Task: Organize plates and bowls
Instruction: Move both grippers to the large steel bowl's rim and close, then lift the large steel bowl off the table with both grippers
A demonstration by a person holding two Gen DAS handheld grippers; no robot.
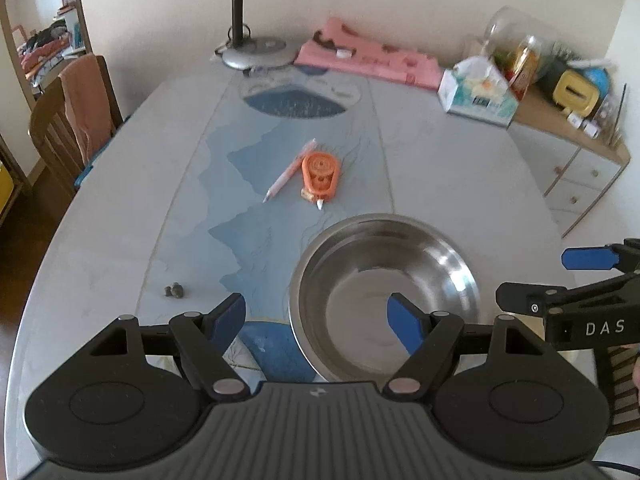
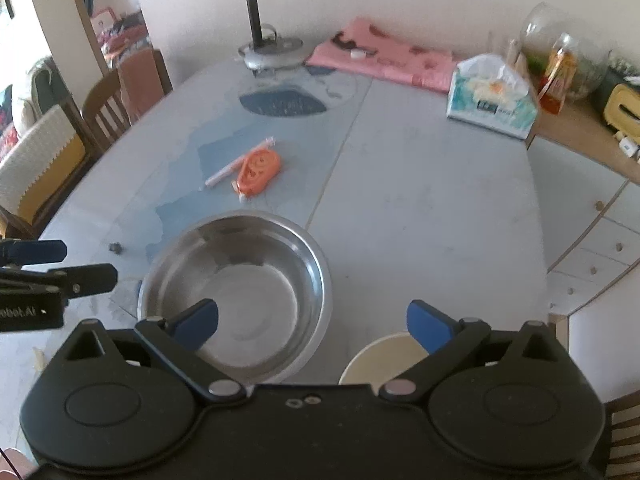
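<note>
Steel bowl (image 1: 384, 296), round and shiny, stands upright with nothing in it on the table (image 1: 460, 168), near the table's near edge and partly on the blue printed strip that runs down the middle of the surface. Largest of what is on the surface, the pink cloth (image 1: 364, 56) lies folded along the far edge, with the grey base of the desk lamp (image 1: 256, 50) just beside it toward the far left corner and the tissue box (image 1: 476, 94) at the far right corner.

Both tools hang above the near edge. The left gripper (image 1: 316, 320) has its jaws spread wide and grips nothing; its right blue pad shows over the bowl's inside, the other over bare table. The right gripper (image 2: 312, 324) is likewise spread wide and empty, its left pad over the bowl and its right pad over a cream bowl (image 2: 384, 360) that sits just beside the steel one at the near edge.

Toward the middle of the surface lie an orange tape dispenser (image 1: 320, 174) and a pink pen (image 1: 290, 170), touching side by side.
</note>
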